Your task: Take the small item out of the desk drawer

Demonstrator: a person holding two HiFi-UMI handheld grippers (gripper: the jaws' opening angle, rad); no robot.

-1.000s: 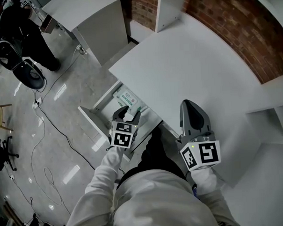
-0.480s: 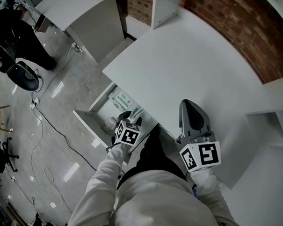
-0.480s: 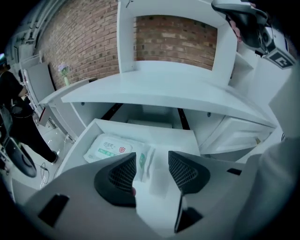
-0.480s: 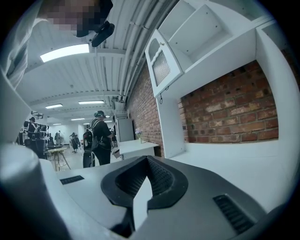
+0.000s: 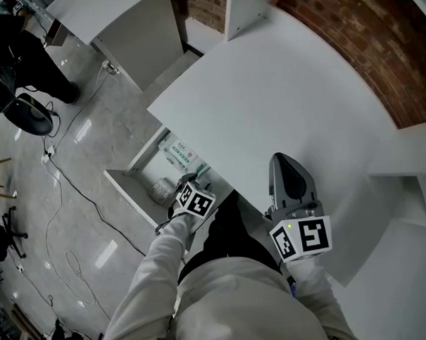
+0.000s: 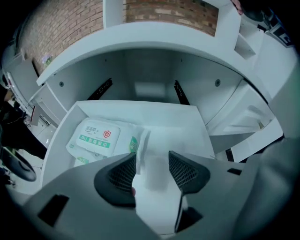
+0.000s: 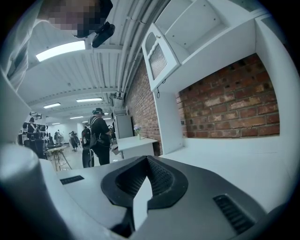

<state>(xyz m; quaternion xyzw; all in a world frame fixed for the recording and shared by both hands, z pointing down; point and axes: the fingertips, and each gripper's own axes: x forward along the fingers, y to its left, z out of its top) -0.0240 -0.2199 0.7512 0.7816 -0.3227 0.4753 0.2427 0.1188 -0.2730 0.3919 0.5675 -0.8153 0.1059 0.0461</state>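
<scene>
The desk drawer point(image 5: 123, 189) stands pulled out under the white desk point(image 5: 280, 92). Inside lie a white and green wipes pack point(image 5: 179, 152) and a small greyish item point(image 5: 159, 190) near the drawer's front. My left gripper point(image 5: 190, 183) hovers over the drawer's right part, open, with nothing between its fingers. In the left gripper view the wipes pack point(image 6: 93, 138) lies left of the left gripper point(image 6: 152, 168), and the small item is hidden behind the gripper body. My right gripper point(image 5: 286, 164) rests on the desk top, shut and empty, as the right gripper point(image 7: 147, 161) in its own view confirms.
A second white desk point(image 5: 114, 15) stands at the far left with cables on the glossy floor point(image 5: 66, 186). A brick wall point(image 5: 363, 46) and a white upright panel point(image 5: 245, 9) back the desk. A person with a backpack point(image 7: 97, 136) stands far off.
The drawer has come further out from under the desk and the small greyish item now shows. My left gripper has drawn back towards me. The right gripper has stayed put.
</scene>
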